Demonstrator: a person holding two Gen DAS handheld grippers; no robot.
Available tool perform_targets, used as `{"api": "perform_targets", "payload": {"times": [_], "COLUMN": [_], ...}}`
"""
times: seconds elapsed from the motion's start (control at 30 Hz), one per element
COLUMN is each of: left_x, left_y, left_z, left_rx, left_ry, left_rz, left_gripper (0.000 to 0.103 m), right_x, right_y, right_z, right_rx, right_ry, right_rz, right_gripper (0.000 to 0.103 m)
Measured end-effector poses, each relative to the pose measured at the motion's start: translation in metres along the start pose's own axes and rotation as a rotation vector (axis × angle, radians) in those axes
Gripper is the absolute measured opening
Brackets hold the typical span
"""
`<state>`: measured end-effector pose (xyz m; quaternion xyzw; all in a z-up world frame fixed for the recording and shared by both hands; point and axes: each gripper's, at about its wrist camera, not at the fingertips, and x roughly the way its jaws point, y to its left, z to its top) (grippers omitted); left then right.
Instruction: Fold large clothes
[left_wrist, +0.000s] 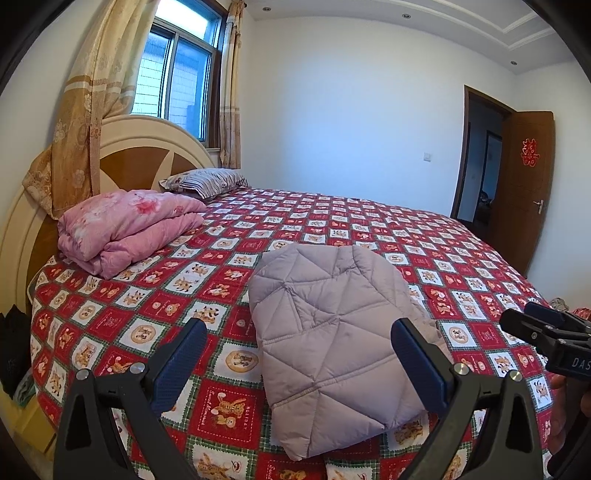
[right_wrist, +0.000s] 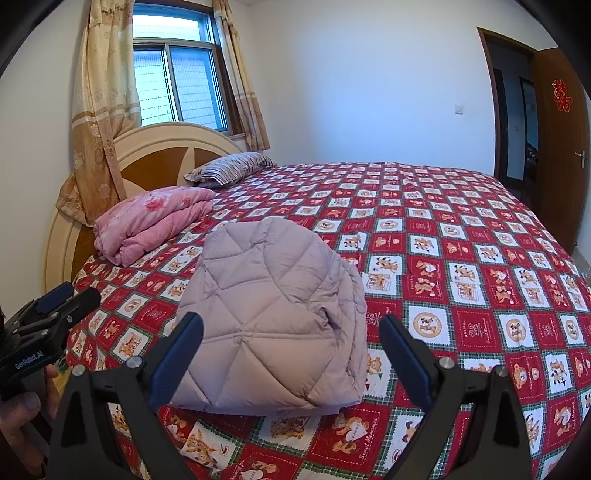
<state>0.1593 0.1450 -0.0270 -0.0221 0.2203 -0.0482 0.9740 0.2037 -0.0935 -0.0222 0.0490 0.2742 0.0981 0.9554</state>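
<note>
quilted jacket (left_wrist: 328, 325) lies folded on red bedspread (left_wrist: 424, 236), near edge. left gripper (left_wrist: 299, 354) wide, empty; right gripper (right_wrist: 291, 350) likewise. only right wrist view shows a hand (right_wrist: 22, 424).

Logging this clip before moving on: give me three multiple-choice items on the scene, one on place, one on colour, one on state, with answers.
1. Where does the padded jacket lie?
A. on the bed's near part
B. on the pillow
C. on the floor

2. What colour is the folded quilt by the headboard?
A. blue
B. pink
C. green

3. How do the two grippers stand?
A. both open, holding nothing
B. both shut on the jacket
C. only the left one shut

Answers:
1 A: the jacket rests on the checked bed cover, far from the pillow.
2 B: the quilt is pink.
3 A: the left gripper and right gripper show spread fingers.
</note>
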Motion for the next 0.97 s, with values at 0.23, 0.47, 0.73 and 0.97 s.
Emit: {"api": "perform_targets", "payload": {"times": [0.23,0.47,0.73,0.97], "left_x": [0.0014,0.0042,0.0089,0.0075], "left_y": [0.0018,-0.0018,0.003,0.0], "left_z": [0.0002,-0.0001,-0.0071,-0.0072], "left_rx": [-0.031,0.004,-0.025,-0.002], "left_ry": [-0.002,0.003,0.012,-0.007], "left_rz": [-0.002,0.053,0.028,0.026], "left_gripper": [0.1,0.1,0.1,0.1], "right_x": [0.0001,0.0,0.0003,0.0009], "right_y": [-0.0007,-0.0006,0.0001,-0.0042], "right_z": [0.0006,0.0008,0.0004,0.001], "right_rx": [-0.009,-0.011,-0.011,-0.008], "right_ry": [-0.005,-0.004,-0.003,0.005], "right_rz": [-0.004,-0.004,-0.006,-0.004], "right_gripper": [0.098,0.098,0.098,0.098]}}
